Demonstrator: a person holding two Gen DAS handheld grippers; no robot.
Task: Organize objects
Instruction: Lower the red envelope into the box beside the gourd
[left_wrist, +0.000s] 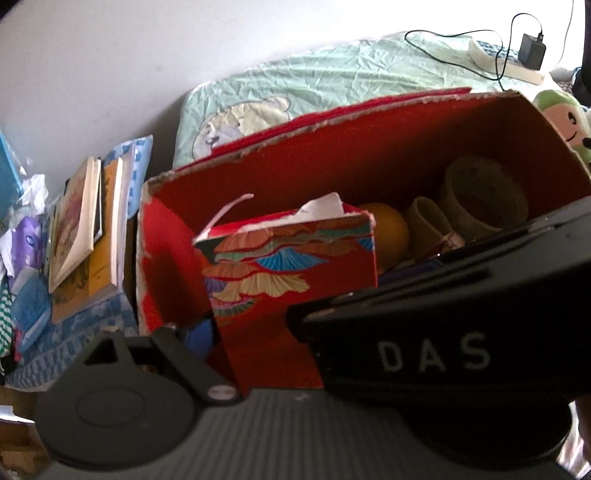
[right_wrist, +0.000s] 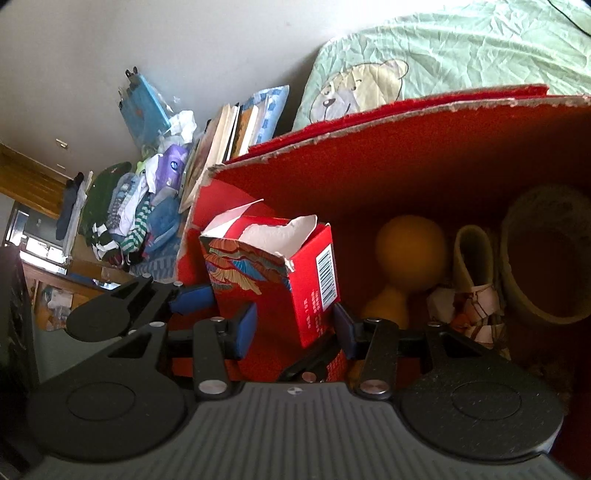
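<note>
A small red box (right_wrist: 273, 280) with a fan pattern and a torn top stands upright in the left end of a large red cardboard box (right_wrist: 369, 125). My right gripper (right_wrist: 293, 328) is shut on its lower part, one blue pad on each side. In the left wrist view the same small box (left_wrist: 291, 266) sits past my left gripper (left_wrist: 295, 332). Its left pad (left_wrist: 201, 336) is close by the box's left face. The right gripper's black body (left_wrist: 436, 354) hides its other finger. An orange round-headed figure (right_wrist: 410, 254) and beige rolls (right_wrist: 546, 254) lie further right inside.
A stack of books (left_wrist: 88, 229) and a pile of clothes (right_wrist: 129, 221) lie left of the large box. Behind it is a green bear-print sheet (right_wrist: 443, 48), with a charger and cable (left_wrist: 532, 48) on it and a plush toy (left_wrist: 565, 118) at the right.
</note>
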